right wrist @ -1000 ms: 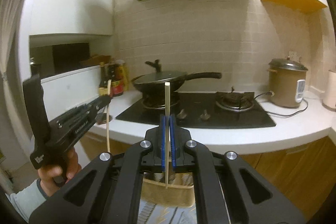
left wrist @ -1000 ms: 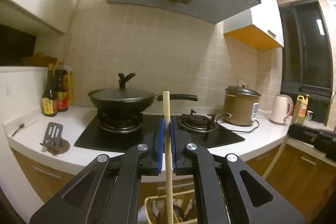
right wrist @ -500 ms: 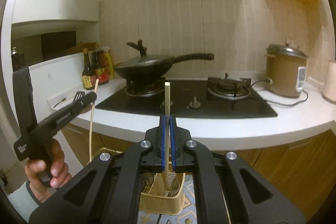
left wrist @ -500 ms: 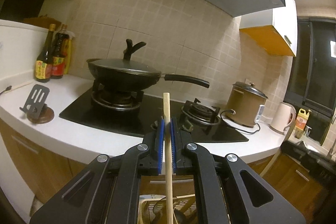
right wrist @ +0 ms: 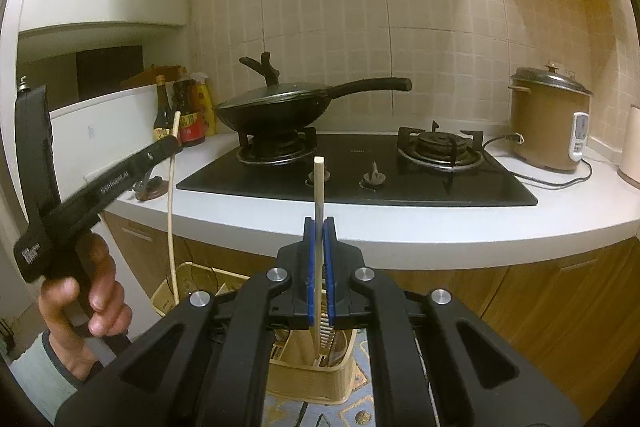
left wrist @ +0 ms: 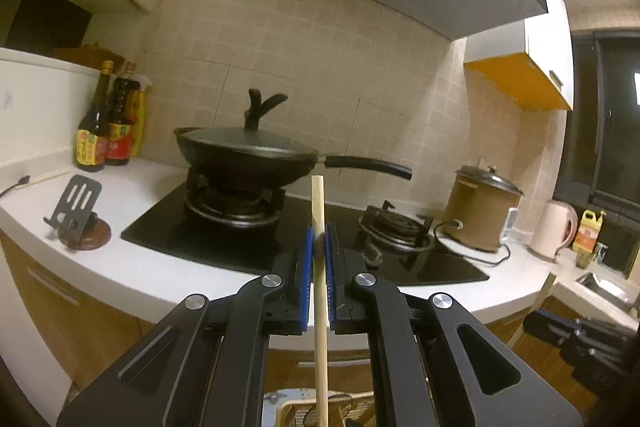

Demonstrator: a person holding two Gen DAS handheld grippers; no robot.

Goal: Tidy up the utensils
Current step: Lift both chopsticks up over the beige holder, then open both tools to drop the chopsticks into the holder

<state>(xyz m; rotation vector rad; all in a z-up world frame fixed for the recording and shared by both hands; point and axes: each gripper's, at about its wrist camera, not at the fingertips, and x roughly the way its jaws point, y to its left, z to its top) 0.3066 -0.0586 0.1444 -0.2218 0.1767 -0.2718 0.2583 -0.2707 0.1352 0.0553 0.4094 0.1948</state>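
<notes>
My left gripper [left wrist: 318, 243] is shut on a wooden chopstick [left wrist: 319, 211] held upright; its lower end hangs over a beige utensil basket [left wrist: 292, 411] at the bottom edge. My right gripper [right wrist: 319, 229] is shut on a second wooden chopstick [right wrist: 318, 183], also upright, above a beige utensil basket [right wrist: 304, 381] on the floor. In the right wrist view the left gripper [right wrist: 170, 147] shows at the left with its chopstick [right wrist: 171, 223] hanging down to another basket [right wrist: 188, 283].
A white counter [right wrist: 400, 223] carries a black gas hob [right wrist: 360, 175] with a lidded wok [right wrist: 280, 107], sauce bottles [left wrist: 106, 127], a phone stand [left wrist: 78, 215] and a brown rice cooker [right wrist: 550, 123]. Wooden cabinets [right wrist: 540, 299] stand below.
Both grippers have dropped lower and closer to the counter front, each still holding its chopstick. The baskets below show more in the right wrist view.
</notes>
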